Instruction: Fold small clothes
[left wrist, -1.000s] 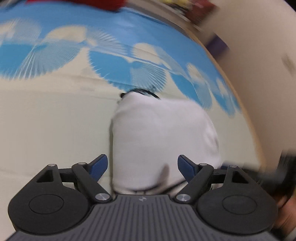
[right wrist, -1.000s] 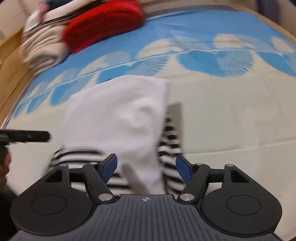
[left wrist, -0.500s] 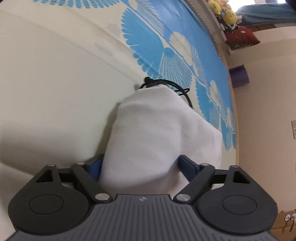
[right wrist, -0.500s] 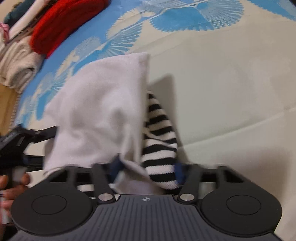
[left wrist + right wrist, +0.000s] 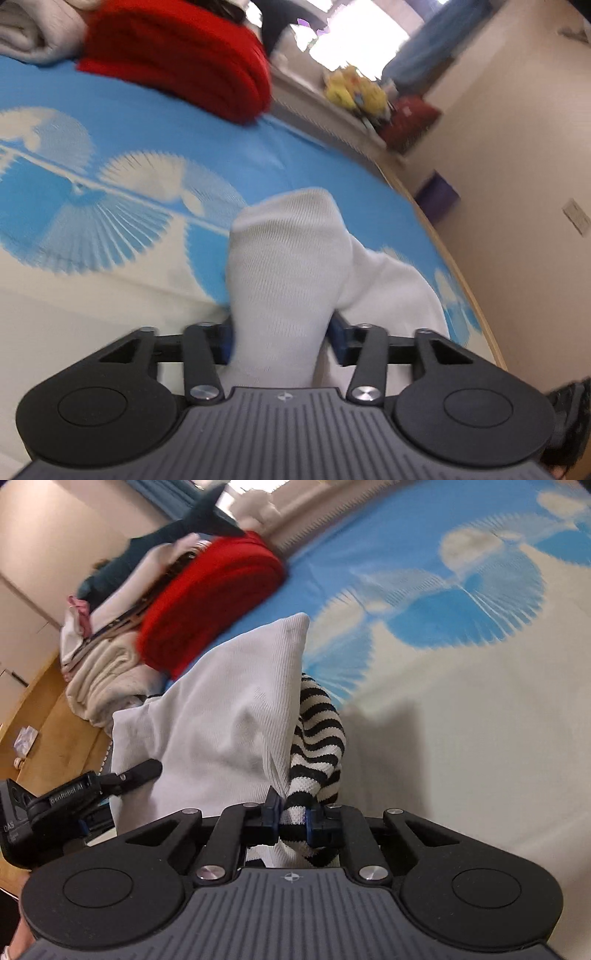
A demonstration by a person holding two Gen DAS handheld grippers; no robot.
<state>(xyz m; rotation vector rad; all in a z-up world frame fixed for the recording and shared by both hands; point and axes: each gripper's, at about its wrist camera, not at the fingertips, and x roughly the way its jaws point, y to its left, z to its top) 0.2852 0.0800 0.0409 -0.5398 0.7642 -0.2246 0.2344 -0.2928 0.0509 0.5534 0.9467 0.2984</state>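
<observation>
Above bedspread [image 5: 122,122], both claws [image 5: 282,341] [image 5: 291,818] clamped on white garment [image 5: 284,266].

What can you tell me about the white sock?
The white sock is ribbed knit cloth, soft and rumpled. It is lifted off the blue patterned sheet. The left gripper pinches one end. The right gripper pinches the other end together with a black-and-white striped sock that lies against it.
</observation>
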